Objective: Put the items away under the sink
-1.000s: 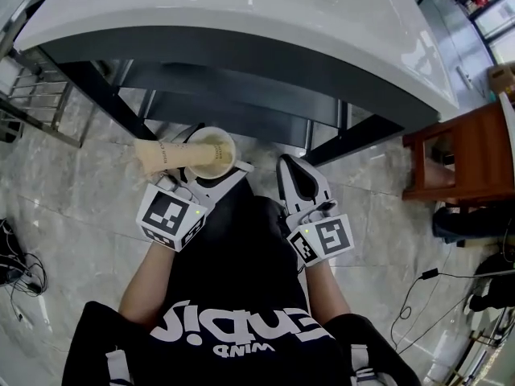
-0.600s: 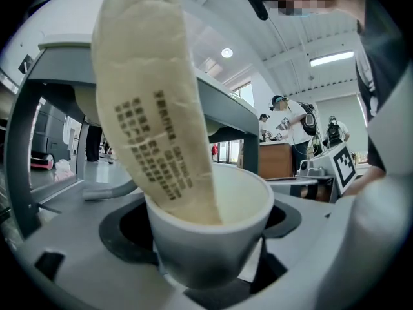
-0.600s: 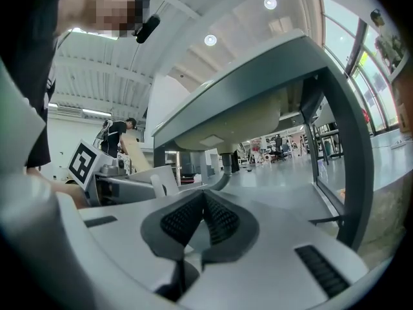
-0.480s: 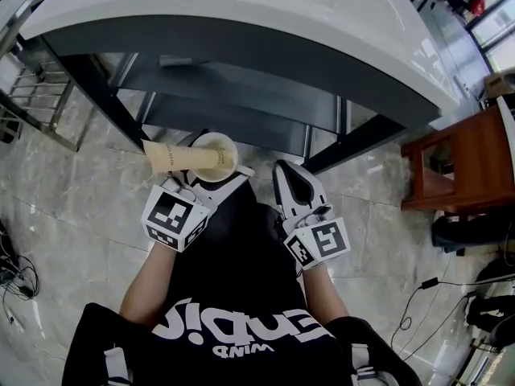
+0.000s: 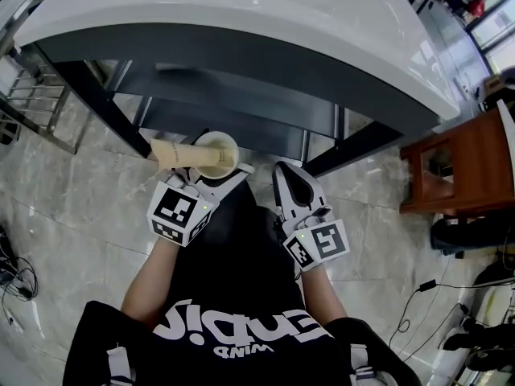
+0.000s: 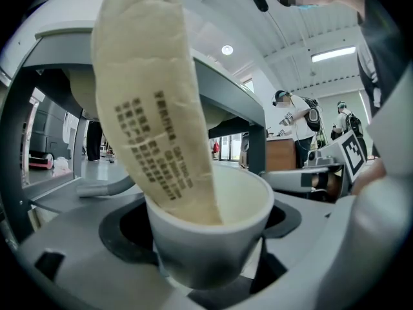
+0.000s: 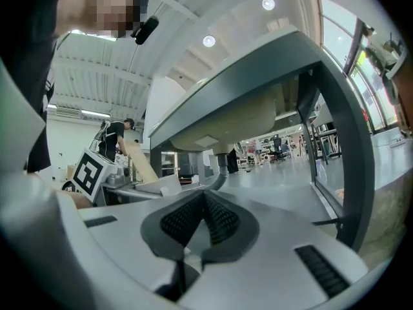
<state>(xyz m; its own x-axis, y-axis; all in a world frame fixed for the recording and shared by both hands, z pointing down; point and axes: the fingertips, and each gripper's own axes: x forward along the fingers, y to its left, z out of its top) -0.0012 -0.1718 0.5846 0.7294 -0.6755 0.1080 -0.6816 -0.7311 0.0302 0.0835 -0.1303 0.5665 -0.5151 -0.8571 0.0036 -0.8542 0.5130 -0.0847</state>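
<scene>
So the left gripper [image 5: 211, 174] has its jaws closed in on a white cup [image 6: 213, 237], one on each side of the lower wall, and the cup sits snug between them. It's a plain cup with a round rim and a slightly creamy inside, no print on it that I can see. Sticking out of it is a long, flat, cream-coloured packet [image 6: 151, 108] with a few rows of small dark text down one face, too small to read. The packet's bottom end is down in the cup and the rest leans out over the rim at a tilt. In the head view it points off to the person's left.

The cup is up in the air, above the marble-tiled floor [image 5: 72, 183] and right in front of the dark frame [image 5: 241, 95] under the white sink counter [image 5: 241, 22], about level with the open space below it. It isn't resting on anything.

The right gripper [image 5: 288, 169] sits just beside the left one, a bit lower in the head view. Its ribbed pads [image 7: 222, 219] are pressed together with nothing between them.

A brown wooden stool [image 5: 459, 167] stands well off to the right.
</scene>
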